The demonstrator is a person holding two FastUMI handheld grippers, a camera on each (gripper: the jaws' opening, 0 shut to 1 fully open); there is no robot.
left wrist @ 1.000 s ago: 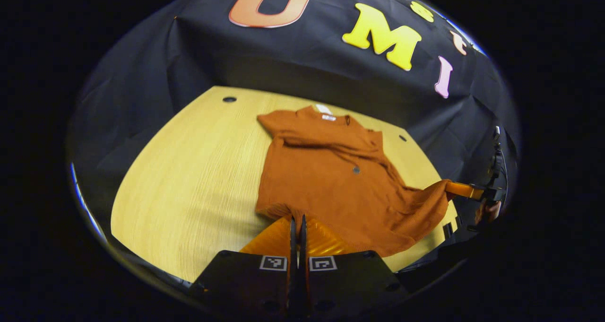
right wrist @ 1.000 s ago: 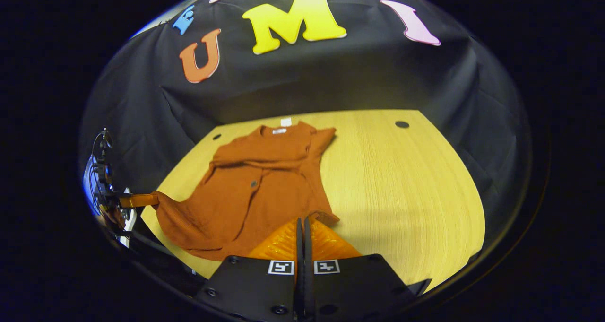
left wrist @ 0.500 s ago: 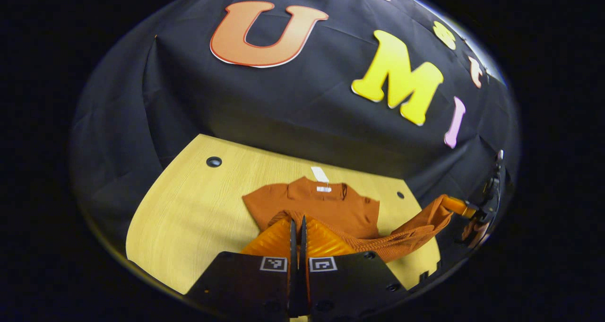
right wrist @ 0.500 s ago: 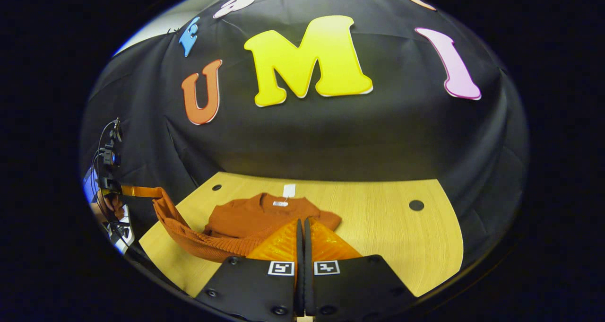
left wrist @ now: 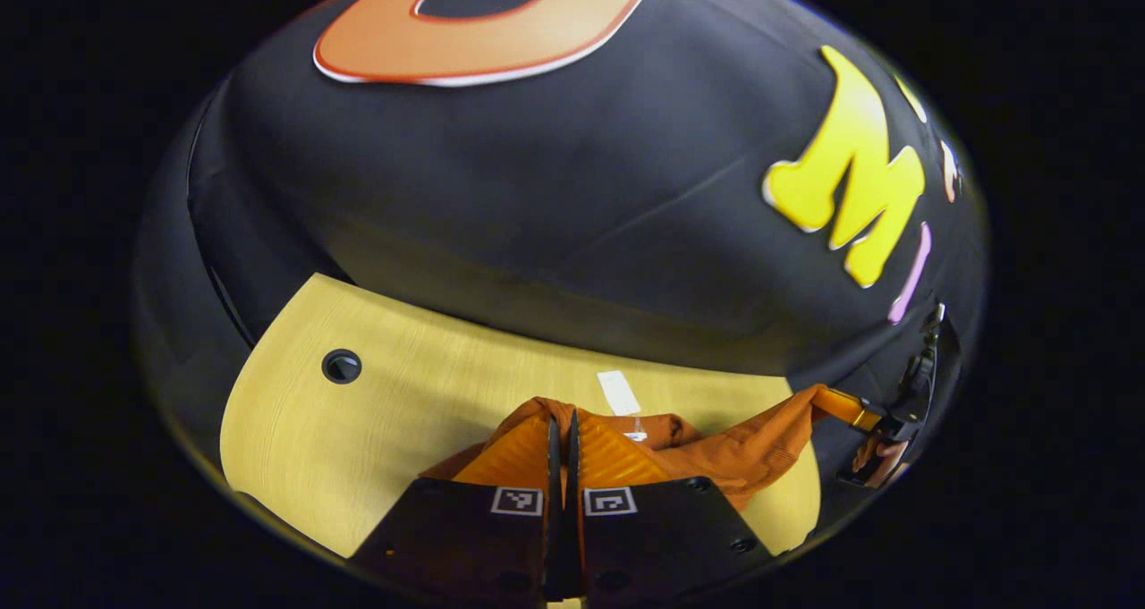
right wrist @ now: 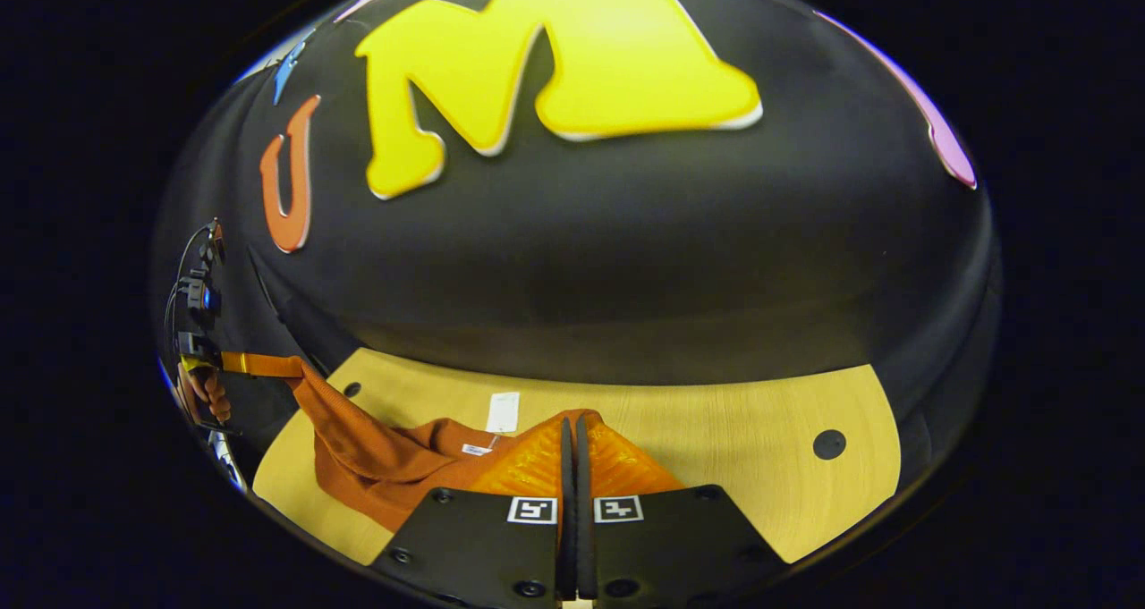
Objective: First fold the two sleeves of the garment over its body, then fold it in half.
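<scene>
The rust-orange garment [left wrist: 716,452] lies bunched on the wooden table [left wrist: 295,430], its hem lifted and stretched between both grippers. My left gripper [left wrist: 562,423] is shut on one hem corner, just short of the collar and its white tag [left wrist: 617,393]. In the right gripper view my right gripper [right wrist: 570,425] is shut on the other hem corner, with the garment [right wrist: 385,461] sagging away to the left. Each view catches the other gripper farther off: the right one [left wrist: 850,405] and the left one [right wrist: 259,365], both pinching cloth. The garment's body is hidden under the raised hem.
The black cloth wall stands close behind the table's far edge. Round holes sit in the tabletop [left wrist: 342,366] [right wrist: 829,444]. A hand [right wrist: 201,393] holds the far gripper at the left rim. Bare wood [right wrist: 760,466] lies to the right of the garment.
Both grippers have carried the hem up and forward over the garment's body toward the collar. The wall now looms much closer, and less of the garment shows.
</scene>
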